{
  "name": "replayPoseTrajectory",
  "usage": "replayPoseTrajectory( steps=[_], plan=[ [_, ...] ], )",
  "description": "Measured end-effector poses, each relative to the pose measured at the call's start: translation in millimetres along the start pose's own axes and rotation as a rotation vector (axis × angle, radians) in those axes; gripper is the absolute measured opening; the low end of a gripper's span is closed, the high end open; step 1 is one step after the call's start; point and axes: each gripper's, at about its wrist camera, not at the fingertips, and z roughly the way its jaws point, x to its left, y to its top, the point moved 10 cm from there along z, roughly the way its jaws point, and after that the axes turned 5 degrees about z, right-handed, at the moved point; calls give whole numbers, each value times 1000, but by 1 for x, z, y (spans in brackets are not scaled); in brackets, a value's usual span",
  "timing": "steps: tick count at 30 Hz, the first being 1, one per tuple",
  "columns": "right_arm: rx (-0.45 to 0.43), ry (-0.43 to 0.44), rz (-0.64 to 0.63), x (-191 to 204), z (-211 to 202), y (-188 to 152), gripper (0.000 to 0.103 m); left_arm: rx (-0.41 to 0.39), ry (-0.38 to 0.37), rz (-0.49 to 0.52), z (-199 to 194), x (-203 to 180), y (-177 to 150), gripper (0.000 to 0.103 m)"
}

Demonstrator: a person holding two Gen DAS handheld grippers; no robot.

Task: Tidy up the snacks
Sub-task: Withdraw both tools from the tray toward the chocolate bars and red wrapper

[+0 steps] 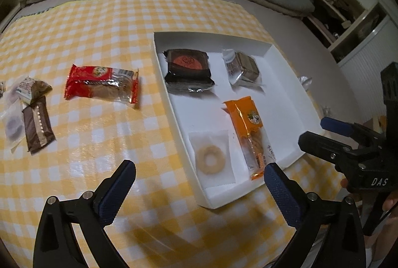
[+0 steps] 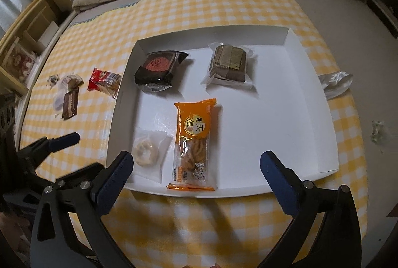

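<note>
1. the left gripper (image 1: pixel 200 183) has its jaws spread as wide as they go and holds nothing; below it is only the yellow checked cloth (image 1: pixel 104 133).
2. the right gripper (image 2: pixel 196 168) is equally wide open and empty, hanging over the near edge of the white tray (image 2: pixel 286 118).
3. just ahead of the right gripper, between its fingers, lies the orange twist-snack pack (image 2: pixel 195 141), with the clear-wrapped ring biscuit (image 2: pixel 146 155) beside it toward the left finger. further ahead sit the dark mooncake pack (image 2: pixel 159 69) and the brown wrapped cake (image 2: pixel 230 66).
4. ahead and to the left of the left gripper, still outside the tray, lie the red cracker pack (image 1: pixel 102 82), a brown bar (image 1: pixel 38 127) and a few small wrapped pieces i cannot make out.
5. handling, as i judge it: these are light, crinkly film packs, slippery, with brittle contents. the red pack likely wants a gentle pinch across its short width near the middle, not on the flimsy sealed ends.
6. writing: the orange pack shows the large characters 天津; the right gripper's body, seen from the left wrist, reads "das". other print is too small to read.
</note>
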Motion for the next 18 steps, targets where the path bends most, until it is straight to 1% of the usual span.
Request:
replayPoseTrajectory(
  steps=[4, 8, 15, 18],
  plan=[
    [-21, -4, -5, 3, -8, 1, 103, -16, 4, 4, -18, 8, 5, 103],
    [-56, -13, -16, 8, -22, 5, 103, -48, 1, 9, -42, 16, 11, 103],
    [-161, -1, -36, 31, -59, 24, 103, -118, 17, 32, -90, 34, 21, 103],
    [-204, 3, -61, 46, -72, 33, 103, -168, 35, 33, -119, 48, 27, 103]
  ],
)
